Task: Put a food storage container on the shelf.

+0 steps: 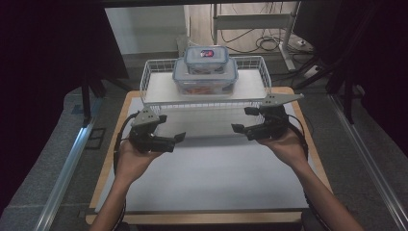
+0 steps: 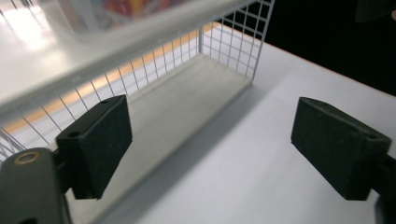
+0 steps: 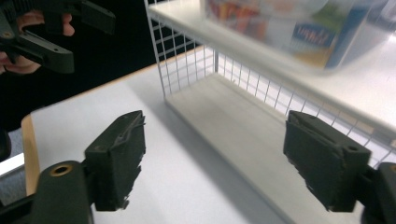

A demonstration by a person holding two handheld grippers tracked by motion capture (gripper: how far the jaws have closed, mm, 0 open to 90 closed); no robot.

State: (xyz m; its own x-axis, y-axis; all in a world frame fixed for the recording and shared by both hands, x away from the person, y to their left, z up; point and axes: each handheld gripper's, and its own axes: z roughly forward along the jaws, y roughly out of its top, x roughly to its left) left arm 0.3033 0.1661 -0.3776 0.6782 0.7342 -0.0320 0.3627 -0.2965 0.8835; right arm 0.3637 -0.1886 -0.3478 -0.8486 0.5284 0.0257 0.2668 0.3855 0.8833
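A white wire rack (image 1: 156, 72) stands at the far side of the table. On its upper shelf a large clear container with a blue-rimmed lid (image 1: 205, 79) carries a smaller one (image 1: 207, 58). My left gripper (image 1: 171, 128) hovers in front of the rack's left end, jaws wide apart with nothing between them. The right gripper (image 1: 243, 120) hangs before the rack's right end, also open and empty. In the left gripper view the gripper (image 2: 215, 126) frames the rack's lower shelf (image 2: 187, 102). In the right gripper view the gripper (image 3: 224, 154) faces the rack (image 3: 187, 60) and the blurred large container (image 3: 299, 28).
A white mat (image 1: 207, 178) covers the wooden table (image 1: 108, 159). Metal rails (image 1: 67, 163) run along both sides on the floor. Behind the rack are desk legs and cables (image 1: 269, 43). Dark curtains close in left and right.
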